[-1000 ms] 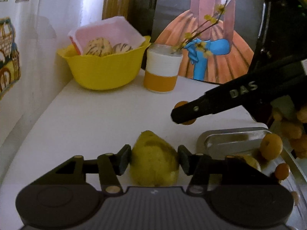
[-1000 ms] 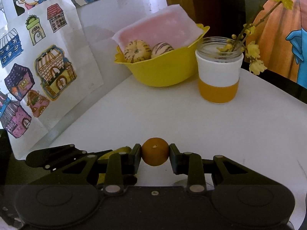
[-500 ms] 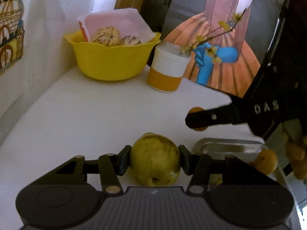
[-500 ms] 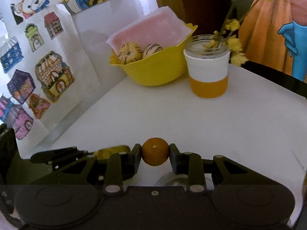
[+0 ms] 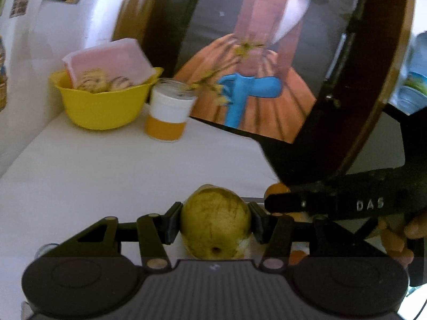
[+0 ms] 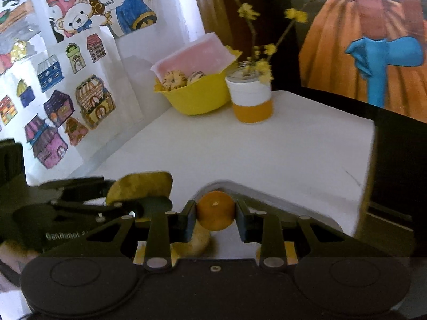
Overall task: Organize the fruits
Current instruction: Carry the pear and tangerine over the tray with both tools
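My left gripper [image 5: 215,221] is shut on a yellow-green pear [image 5: 216,220], held above the white table [image 5: 106,170]. My right gripper [image 6: 215,214] is shut on a small orange fruit [image 6: 215,210]. In the left wrist view the right gripper's finger [image 5: 320,202] crosses just right of the pear, with the orange fruit [image 5: 276,188] peeking behind it. In the right wrist view the pear [image 6: 141,186] and the left gripper's fingers [image 6: 80,186] show at lower left. A yellow bowl [image 5: 101,106] with two striped fruits [image 5: 92,80] sits at the table's far left corner.
A white and orange jar [image 5: 168,114] with yellow flower twigs stands beside the bowl. A painting of an orange dress [image 5: 253,80] leans behind the table. Drawings of houses [image 6: 53,112] cover the left wall. A metal tray rim [image 6: 240,186] and a pale fruit [image 6: 194,242] lie under my right gripper.
Both grippers have lifted and pulled back from the bowl and jar, each still holding its fruit. The right gripper now sits lower and closer beside the pear in the left view.
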`<action>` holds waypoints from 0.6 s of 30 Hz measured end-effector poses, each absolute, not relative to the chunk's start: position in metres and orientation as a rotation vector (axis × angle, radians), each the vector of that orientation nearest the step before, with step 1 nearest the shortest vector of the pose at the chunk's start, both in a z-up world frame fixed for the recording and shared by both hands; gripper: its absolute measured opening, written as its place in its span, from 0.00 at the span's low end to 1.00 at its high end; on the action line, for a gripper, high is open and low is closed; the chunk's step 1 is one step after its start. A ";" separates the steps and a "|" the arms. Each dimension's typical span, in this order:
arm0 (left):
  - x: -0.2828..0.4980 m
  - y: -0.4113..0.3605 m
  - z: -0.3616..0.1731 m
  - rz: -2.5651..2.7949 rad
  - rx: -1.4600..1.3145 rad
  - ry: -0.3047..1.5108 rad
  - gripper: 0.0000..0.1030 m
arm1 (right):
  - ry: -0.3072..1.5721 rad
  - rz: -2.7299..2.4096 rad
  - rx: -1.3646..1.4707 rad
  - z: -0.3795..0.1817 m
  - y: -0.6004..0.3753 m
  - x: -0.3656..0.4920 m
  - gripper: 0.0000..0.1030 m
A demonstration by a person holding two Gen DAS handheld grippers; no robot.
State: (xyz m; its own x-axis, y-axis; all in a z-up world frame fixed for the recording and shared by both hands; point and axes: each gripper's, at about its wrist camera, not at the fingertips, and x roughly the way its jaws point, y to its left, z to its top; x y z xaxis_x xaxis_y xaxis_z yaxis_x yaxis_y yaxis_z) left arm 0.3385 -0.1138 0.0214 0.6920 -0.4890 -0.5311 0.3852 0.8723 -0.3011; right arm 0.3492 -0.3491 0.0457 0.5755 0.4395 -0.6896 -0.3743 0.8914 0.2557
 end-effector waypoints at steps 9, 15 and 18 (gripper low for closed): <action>0.303 -0.151 0.019 -0.572 -0.131 0.653 0.54 | 0.821 0.429 0.055 0.032 -0.377 0.278 0.32; 0.280 -0.174 0.015 -0.610 -0.068 0.669 0.55 | 0.804 0.411 -0.017 0.018 -0.382 0.235 0.32; 0.271 -0.182 0.011 -0.613 -0.046 0.686 0.55 | 0.803 0.414 -0.029 0.013 -0.383 0.221 0.32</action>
